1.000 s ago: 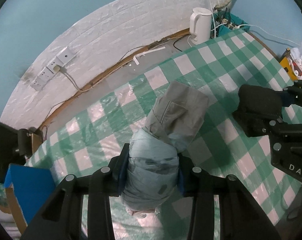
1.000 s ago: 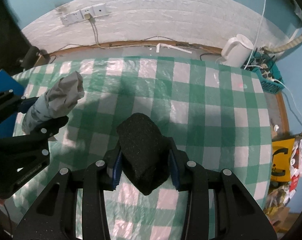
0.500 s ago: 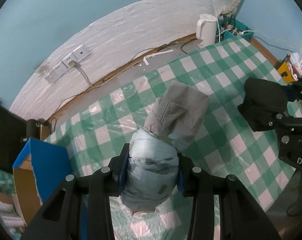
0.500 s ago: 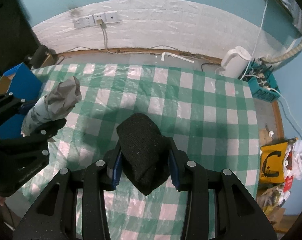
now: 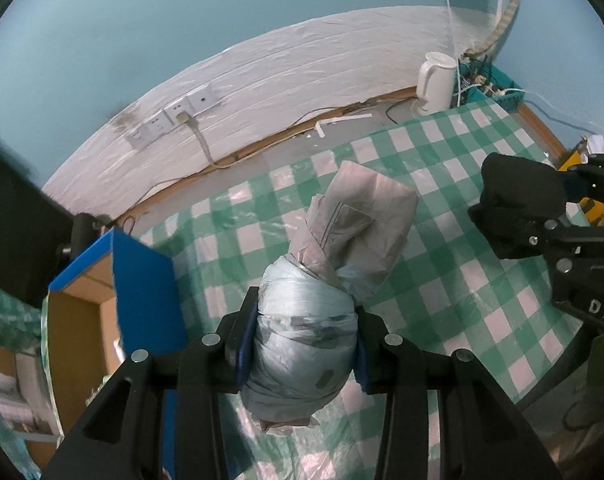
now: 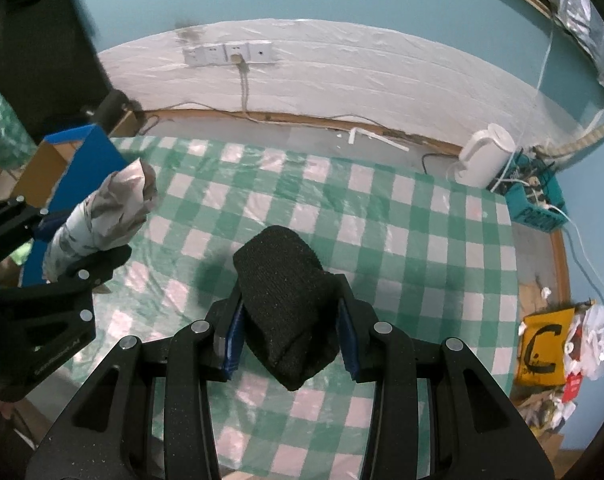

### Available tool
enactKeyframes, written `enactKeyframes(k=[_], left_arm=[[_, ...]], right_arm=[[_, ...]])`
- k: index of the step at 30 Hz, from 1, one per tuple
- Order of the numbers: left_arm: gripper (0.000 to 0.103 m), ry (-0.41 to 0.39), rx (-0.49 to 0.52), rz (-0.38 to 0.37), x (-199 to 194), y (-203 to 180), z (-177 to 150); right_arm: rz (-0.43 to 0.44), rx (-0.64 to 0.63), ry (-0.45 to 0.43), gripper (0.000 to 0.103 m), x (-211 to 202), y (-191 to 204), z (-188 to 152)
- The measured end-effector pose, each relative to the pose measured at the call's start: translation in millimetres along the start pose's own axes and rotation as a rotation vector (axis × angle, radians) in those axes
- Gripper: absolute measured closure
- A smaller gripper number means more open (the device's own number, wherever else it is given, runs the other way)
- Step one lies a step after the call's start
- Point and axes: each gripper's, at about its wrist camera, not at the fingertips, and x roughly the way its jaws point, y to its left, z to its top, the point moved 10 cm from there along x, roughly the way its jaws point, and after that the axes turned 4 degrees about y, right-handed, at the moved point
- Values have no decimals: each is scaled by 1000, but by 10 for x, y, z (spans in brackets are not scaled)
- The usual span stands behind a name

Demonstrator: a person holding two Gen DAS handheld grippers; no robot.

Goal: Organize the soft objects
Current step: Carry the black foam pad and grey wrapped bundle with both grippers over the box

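Grey rolled bundle (image 5: 305, 340) sits clamped in our left gripper (image 5: 302, 352), black knit roll (image 6: 288, 308) in our right gripper (image 6: 288, 344); both have risen off the checked tablecloth (image 6: 421, 248), blue box (image 5: 142, 280) now in view, probably the drop-off.

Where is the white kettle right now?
The white kettle stands at the far right corner of the checked tablecloth, by the white wall, right beside the teal basket full of cables.
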Motion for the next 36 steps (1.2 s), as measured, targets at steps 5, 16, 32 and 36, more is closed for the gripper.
enactKeyframes(k=[5, 16, 32, 36], left_arm=[[63, 5, -35, 7, -49, 164, -127], [63, -15, -144, 54, -235, 692, -368], [63, -27, -313, 98, -340, 1568, -784], [63, -21, -365, 93, -329, 1802, -907]], right_arm=[[40, -18, -10, 65, -63, 152, 14], [68, -96, -44, 65, -217, 614, 146], [128, -191, -47, 64, -137, 1489, 362], [143, -215, -46, 64, -110, 1736, 422]])
